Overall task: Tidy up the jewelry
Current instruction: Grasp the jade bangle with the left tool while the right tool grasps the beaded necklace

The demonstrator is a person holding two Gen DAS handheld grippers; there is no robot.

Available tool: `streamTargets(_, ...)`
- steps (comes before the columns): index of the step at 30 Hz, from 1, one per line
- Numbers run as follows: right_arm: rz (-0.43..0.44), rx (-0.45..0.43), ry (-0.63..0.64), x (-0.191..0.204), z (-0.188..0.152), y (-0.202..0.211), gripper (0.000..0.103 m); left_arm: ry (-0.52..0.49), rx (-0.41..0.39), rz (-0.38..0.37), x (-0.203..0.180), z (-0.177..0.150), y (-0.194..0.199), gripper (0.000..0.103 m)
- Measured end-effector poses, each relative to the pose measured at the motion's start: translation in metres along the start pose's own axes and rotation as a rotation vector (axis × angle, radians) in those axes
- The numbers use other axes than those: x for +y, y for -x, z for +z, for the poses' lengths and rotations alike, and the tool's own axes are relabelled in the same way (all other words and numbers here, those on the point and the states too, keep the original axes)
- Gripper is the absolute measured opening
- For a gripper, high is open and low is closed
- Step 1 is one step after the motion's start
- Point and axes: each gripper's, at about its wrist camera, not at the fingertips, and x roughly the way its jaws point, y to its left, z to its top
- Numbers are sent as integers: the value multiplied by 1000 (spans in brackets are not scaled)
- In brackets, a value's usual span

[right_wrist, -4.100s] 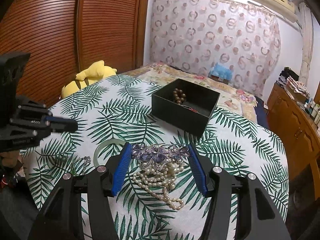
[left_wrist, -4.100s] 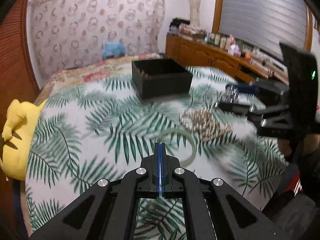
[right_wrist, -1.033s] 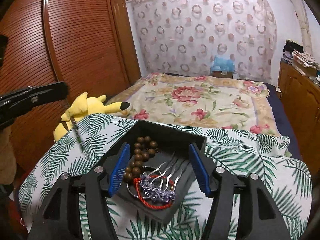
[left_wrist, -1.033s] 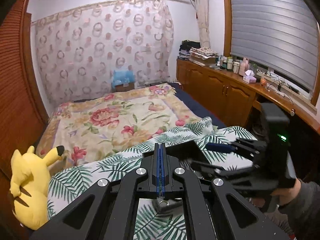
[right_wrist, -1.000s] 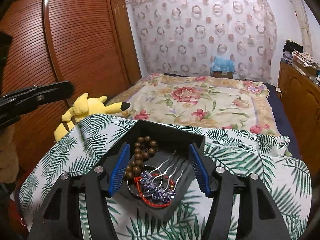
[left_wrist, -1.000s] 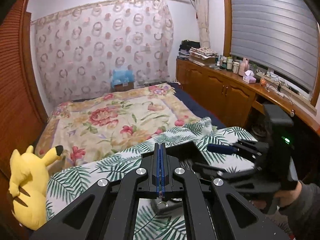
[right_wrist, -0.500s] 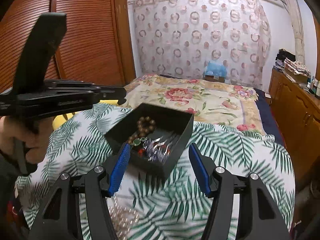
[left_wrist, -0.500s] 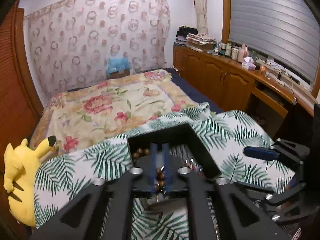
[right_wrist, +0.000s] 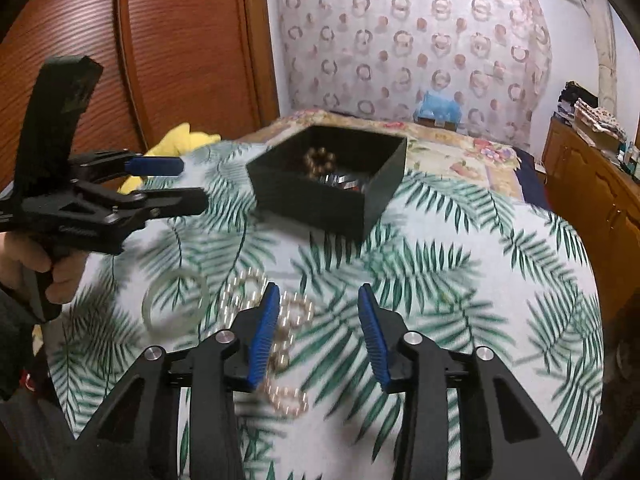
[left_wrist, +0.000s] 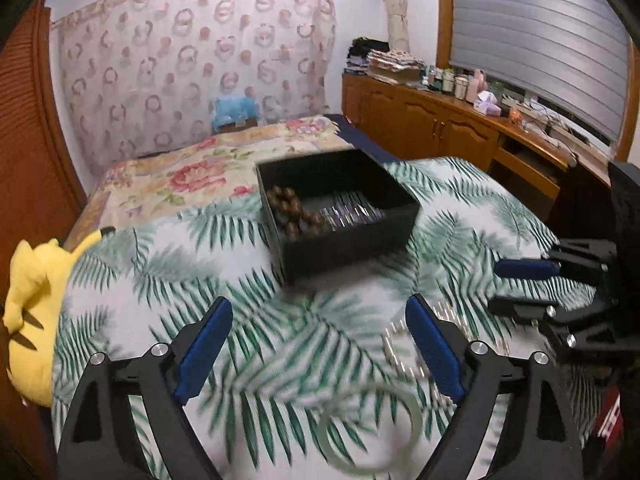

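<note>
A: What surface do we see? 
B: A cloth printed with green palm leaves (left_wrist: 132, 280), spread over a bed; past it we see a floral bedspread (left_wrist: 192, 172), a curtain patterned with rings (right_wrist: 400, 48), a wooden sliding door (right_wrist: 180, 52) and a long wooden cabinet (left_wrist: 432, 128) under a shuttered window.

A: Where is the jewelry? 
B: The black box (left_wrist: 348, 240) stands on the cloth and holds brown wooden beads (left_wrist: 292, 210) and silvery hairpin prongs (left_wrist: 352, 212). Nearer us lie a pale green bangle (right_wrist: 176, 304) and, just beside it, a pearl necklace (right_wrist: 286, 360), both blurred.

A: And the tongs? 
B: We see the left gripper (left_wrist: 318, 342) spread wide and empty above the cloth, the bangle below it. The right gripper (right_wrist: 316, 334) is likewise spread and empty, its left finger over the pearls. A yellow plush toy (left_wrist: 28, 312) lies at the cloth's left edge.
</note>
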Motion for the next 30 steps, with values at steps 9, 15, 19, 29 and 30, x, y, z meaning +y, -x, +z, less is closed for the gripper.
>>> streamTargets(9,22,91,57,21,-25,-7,29,-1,43,-20,-13,-41,7,92)
streamTargets(15,7,116,39,23,-22,-15,21,3,76,-38,-18,-53,4,92)
streamTargets(19,-24,135,68,28,-20,-19,21,-5,102,-39,-22,-59,-2,92)
streamTargets(29,-62,121,76,25,-21,-13,5,-18,150,-33,-29,-65,-13,92)
streamTargets(30,-58,111,67,23,-20,-10,5,-21,155,-30,-29,-65,-15,92)
